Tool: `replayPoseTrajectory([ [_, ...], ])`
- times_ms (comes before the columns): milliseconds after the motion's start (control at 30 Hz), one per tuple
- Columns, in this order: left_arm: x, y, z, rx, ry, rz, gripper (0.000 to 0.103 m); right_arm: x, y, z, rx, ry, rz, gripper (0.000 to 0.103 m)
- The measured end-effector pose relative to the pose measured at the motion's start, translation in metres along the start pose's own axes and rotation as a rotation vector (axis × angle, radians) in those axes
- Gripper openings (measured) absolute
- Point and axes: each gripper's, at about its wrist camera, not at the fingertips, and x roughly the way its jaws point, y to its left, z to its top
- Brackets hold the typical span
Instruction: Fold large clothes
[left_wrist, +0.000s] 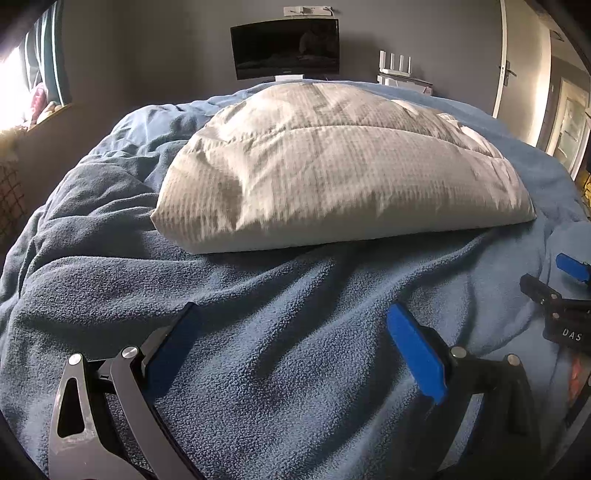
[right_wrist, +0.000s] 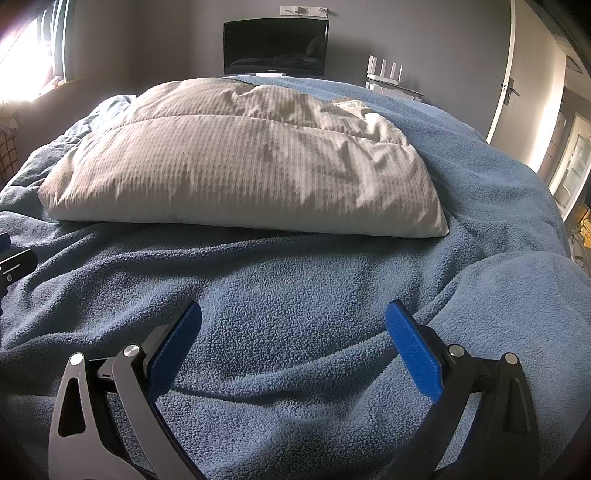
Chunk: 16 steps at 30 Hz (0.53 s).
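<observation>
A blue fleece blanket (left_wrist: 280, 332) covers the whole bed, rumpled into soft ridges at its left side and lying smoother on the right, where it catches more light. On top of it, toward the far half of the bed, lies a folded cream duvet (right_wrist: 236, 170) with a fine waffle texture, its thick folded edge facing the cameras and a seam running across its upper face. The left gripper (left_wrist: 291, 332) hangs low over the blanket on the near side of that folded bundle, jaws spread wide, nothing between them; the duvet's near edge is ahead of its fingertips and apart from them. The right gripper (right_wrist: 293, 328) sits likewise over bare fleece, its jaws also held wide apart and empty, with the duvet's edge ahead and a raised fold of blanket just beside its right finger. In the left wrist view the right gripper shows at the right border, close above the fleece. Behind the bed, against a grey wall, stands a dark monitor (left_wrist: 286, 48), and right of it a white router (right_wrist: 386, 75) with upright antennas. A white door (right_wrist: 517, 74) with a handle stands at the right, and a bright window (right_wrist: 26, 70) at the left.
</observation>
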Motion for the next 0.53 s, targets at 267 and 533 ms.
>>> replayPoseTrajectory([
  [267, -0.0004, -0.0003, -0.0001, 0.001, 0.003, -0.005, 0.096, 0.0010, -0.0002, -0.0006, -0.002, 0.005, 0.001, 0.095],
  [533, 0.0013, 0.0007, 0.0001, -0.005, 0.011, -0.024, 0.096, 0.0014, -0.0012, -0.0011, -0.004, 0.008, 0.002, 0.095],
])
